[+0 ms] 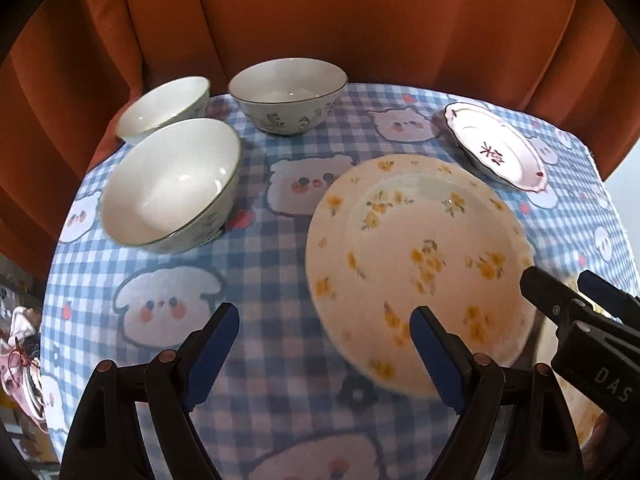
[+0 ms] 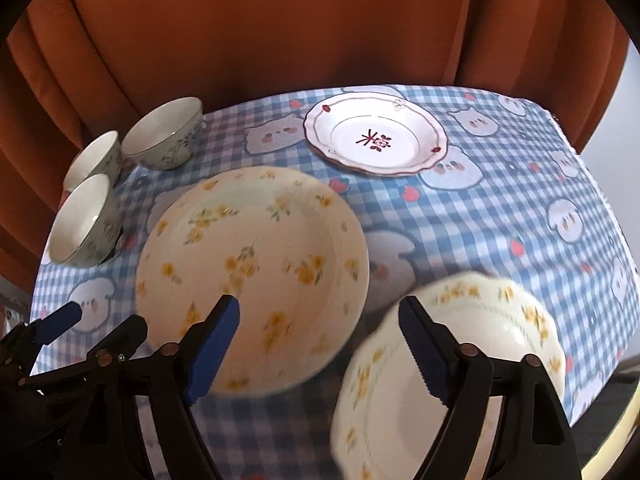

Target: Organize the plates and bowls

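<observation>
A large cream plate with yellow flowers (image 1: 420, 264) (image 2: 256, 260) lies mid-table on the blue checked cloth. My left gripper (image 1: 324, 352) (image 2: 92, 326) hangs open over the cloth at that plate's near left rim, nothing between its pads. My right gripper (image 2: 320, 352) (image 1: 566, 284) is open above the plate's near right edge, empty. A smaller scalloped yellow-flowered plate (image 2: 460, 360) lies at the front right, partly behind the right finger. Three white bowls (image 1: 172, 184) (image 1: 168, 104) (image 1: 288, 92) stand at the back left. A red-trimmed plate (image 1: 496, 148) (image 2: 376, 136) sits at the back right.
Orange curtains (image 1: 320, 20) hang close behind the table. The tablecloth (image 2: 500, 220) drops off at the right edge and the front. Clutter shows on the floor at the far left (image 1: 20, 352).
</observation>
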`<state>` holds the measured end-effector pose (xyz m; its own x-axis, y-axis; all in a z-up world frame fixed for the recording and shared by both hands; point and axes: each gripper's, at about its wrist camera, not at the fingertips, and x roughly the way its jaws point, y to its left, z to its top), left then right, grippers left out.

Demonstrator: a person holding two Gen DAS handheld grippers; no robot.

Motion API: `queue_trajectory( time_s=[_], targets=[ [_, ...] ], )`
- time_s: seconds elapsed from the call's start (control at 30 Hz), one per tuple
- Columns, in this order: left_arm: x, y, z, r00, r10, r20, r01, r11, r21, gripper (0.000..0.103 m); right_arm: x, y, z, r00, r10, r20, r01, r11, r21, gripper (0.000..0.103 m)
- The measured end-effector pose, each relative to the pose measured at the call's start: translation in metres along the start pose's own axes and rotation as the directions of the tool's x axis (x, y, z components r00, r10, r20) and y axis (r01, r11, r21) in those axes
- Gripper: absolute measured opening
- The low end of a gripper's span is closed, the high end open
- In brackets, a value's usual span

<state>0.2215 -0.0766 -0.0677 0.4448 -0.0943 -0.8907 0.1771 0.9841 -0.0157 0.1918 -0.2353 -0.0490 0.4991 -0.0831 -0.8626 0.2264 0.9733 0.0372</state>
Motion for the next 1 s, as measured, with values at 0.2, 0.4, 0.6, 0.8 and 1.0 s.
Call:
queue_trajectory(
  time_s=[0.2, 0.4, 0.6, 0.8, 1.0],
  targets=[
    [0.026, -0.015, 0.017, 0.999, 0.030, -0.032, -0.030, 1.000, -0.002, 0.089, 0.036, -0.003, 0.031, 0.998, 0.046, -0.031, -0.047, 0.999, -0.011, 0.089],
    [0.050, -0.021, 0.034, 0.998, 0.047, -0.043, -0.048, 0.998, -0.035, 0.087, 0.070, -0.006, 0.052, 0.997, 0.047, -0.058, -0.048, 0.999, -0.022, 0.089],
    [0.071, -0.021, 0.039, 0.997, 0.043, -0.065, -0.047, 0.997, -0.059, 0.080, 0.099, -0.008, 0.060, 0.993, 0.072, -0.090, -0.074, 0.997, -0.025, 0.081],
    [0.074, -0.026, 0.039, 0.998, 0.029, -0.062, -0.032, 0.999, -0.034, 0.076, 0.111, -0.011, 0.058, 0.987, 0.098, -0.128, -0.097, 0.995, 0.015, 0.068],
    [0.067, -0.022, 0.026, 0.998, 0.042, -0.051, -0.042, 0.999, -0.010, 0.076, 0.105, -0.006, 0.050, 0.986, 0.085, -0.142, -0.086, 0.996, 0.001, 0.067]
  ],
)
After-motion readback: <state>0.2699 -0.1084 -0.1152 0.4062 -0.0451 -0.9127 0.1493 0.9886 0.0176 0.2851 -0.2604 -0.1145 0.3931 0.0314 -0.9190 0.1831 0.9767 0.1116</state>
